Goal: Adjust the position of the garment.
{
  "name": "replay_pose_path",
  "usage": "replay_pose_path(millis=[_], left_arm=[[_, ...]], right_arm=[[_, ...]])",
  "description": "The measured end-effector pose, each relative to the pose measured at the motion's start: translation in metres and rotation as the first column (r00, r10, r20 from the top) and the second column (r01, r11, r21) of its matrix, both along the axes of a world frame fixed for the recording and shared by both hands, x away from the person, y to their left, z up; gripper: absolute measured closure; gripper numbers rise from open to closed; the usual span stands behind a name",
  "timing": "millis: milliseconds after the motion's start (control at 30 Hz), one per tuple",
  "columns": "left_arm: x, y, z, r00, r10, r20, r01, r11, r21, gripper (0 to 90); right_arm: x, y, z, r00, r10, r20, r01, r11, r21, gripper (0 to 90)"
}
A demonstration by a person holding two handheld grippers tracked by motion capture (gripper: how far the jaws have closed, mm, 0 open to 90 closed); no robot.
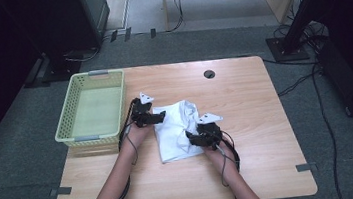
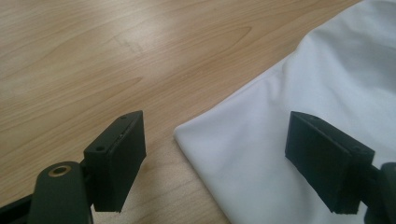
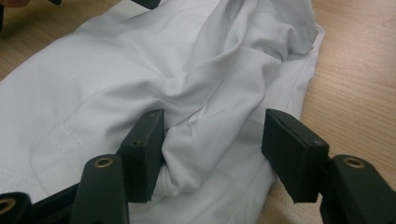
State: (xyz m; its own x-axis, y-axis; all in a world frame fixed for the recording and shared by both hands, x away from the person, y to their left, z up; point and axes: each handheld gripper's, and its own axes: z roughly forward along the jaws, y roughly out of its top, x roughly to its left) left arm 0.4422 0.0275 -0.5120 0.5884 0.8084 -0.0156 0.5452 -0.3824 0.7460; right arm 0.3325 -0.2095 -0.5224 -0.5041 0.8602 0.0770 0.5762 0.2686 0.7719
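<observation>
Both tongs gape: left (image 2: 215, 163) over smooth white cloth's (image 2: 299, 140) corner, right (image 3: 212, 154) perhaps grazing a rumpled fold.

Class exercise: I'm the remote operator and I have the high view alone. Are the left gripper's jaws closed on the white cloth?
Observer: No. In the left gripper view the left gripper stands open, a corner of the white cloth lying between its jaws.
Operator: And the right one?
Observer: The right gripper is open too, straddling a raised fold; one jaw touches it, the other stands apart.
Operator: Is the cloth flat there?
Observer: No, it is bunched into ridges ahead of those jaws.
</observation>
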Motion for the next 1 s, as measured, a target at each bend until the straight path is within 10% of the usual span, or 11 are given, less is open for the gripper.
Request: replay_pose_path(millis=[1000], left_arm=[[0.009,0.009,-0.007,0.9997,-0.022,0.006,0.022,0.9998,0.001,20.5]], right_arm=[[0.006,0.012,0.000,0.9999,0.013,0.002,-0.013,0.9999,-0.005,39.6]])
